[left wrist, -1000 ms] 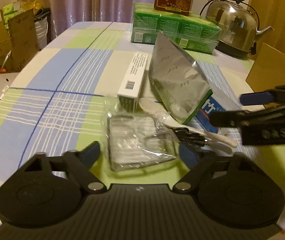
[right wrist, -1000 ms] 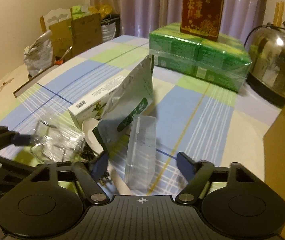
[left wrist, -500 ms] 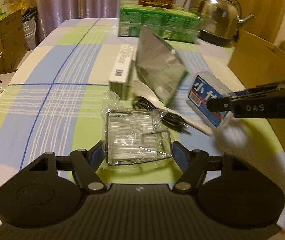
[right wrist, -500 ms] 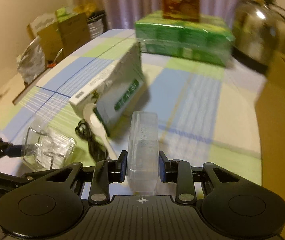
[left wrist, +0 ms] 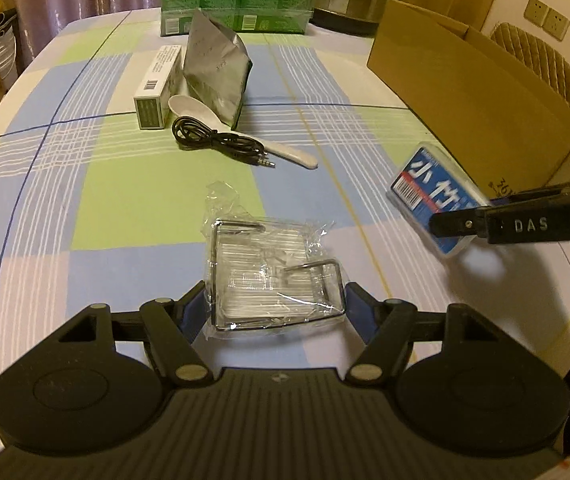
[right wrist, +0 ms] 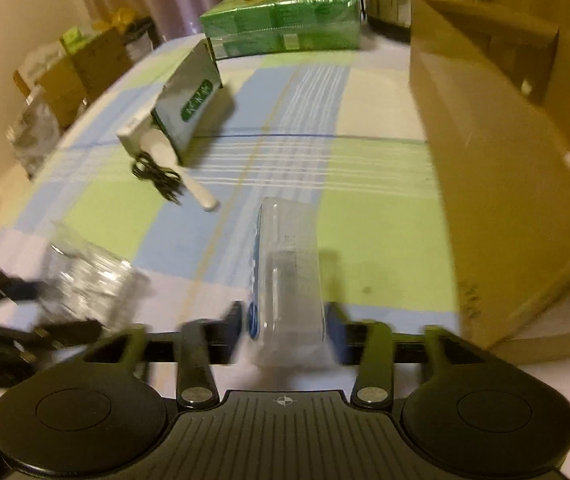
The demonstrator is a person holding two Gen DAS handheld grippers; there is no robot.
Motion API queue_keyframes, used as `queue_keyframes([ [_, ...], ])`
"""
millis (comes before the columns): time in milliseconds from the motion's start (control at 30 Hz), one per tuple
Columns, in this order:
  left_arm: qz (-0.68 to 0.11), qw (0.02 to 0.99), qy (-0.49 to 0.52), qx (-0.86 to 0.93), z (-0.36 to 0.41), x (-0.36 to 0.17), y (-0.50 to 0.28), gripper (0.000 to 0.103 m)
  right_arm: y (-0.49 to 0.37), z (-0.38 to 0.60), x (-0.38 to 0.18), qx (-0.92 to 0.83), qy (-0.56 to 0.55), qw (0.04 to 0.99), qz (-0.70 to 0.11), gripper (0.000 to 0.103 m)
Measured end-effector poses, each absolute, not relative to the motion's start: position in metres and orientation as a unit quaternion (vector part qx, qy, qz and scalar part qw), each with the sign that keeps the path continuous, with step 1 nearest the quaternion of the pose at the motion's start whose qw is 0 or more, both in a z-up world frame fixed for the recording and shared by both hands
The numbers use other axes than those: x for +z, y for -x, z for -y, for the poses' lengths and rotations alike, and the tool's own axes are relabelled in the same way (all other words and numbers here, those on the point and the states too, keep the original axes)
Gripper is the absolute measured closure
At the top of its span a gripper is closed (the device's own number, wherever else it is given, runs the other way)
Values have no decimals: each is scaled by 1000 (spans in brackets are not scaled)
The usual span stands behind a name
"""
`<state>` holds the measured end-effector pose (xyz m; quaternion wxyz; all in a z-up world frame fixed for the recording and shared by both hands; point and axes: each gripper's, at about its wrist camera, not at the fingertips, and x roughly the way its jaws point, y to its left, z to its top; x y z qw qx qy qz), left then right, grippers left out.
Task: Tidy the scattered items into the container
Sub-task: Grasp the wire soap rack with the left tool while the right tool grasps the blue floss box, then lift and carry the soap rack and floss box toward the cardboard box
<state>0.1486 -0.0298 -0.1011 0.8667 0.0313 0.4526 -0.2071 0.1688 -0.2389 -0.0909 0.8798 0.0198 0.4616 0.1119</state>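
The cardboard box (left wrist: 481, 92) stands on the desk (left wrist: 133, 200), interior unseen. Left gripper (left wrist: 275, 306) fingers clamp the wrapped wire rack (left wrist: 275, 280); right gripper (right wrist: 285, 326) fingers pinch the clear plastic case (right wrist: 287, 268) beside the box.

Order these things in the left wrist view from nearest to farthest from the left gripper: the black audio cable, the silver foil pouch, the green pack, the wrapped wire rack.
1. wrapped wire rack: between the fingers of the left gripper.
2. black audio cable: mid-table, slightly left.
3. silver foil pouch: standing behind the cable.
4. green pack: at the table's far end.
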Motion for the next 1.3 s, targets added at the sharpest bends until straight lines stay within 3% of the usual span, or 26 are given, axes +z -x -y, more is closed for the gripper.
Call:
queue_keyframes([
  [300,-447,869,-36,-209,37,-101,-152,36,-152,225,-94,106,96,898,-416,41],
  [733,-448,870,-42,-200,44,-105,-160,34,-161,227,-108,88,72,898,-424,41],
  [1067,-438,879,-64,-176,55,-110,-166,26,-155,227,-109,89,72,902,-416,46],
  [1300,-438,879,-78,-172,60,-111,-165,37,-156,226,-112,88,73,901,-418,44],
])
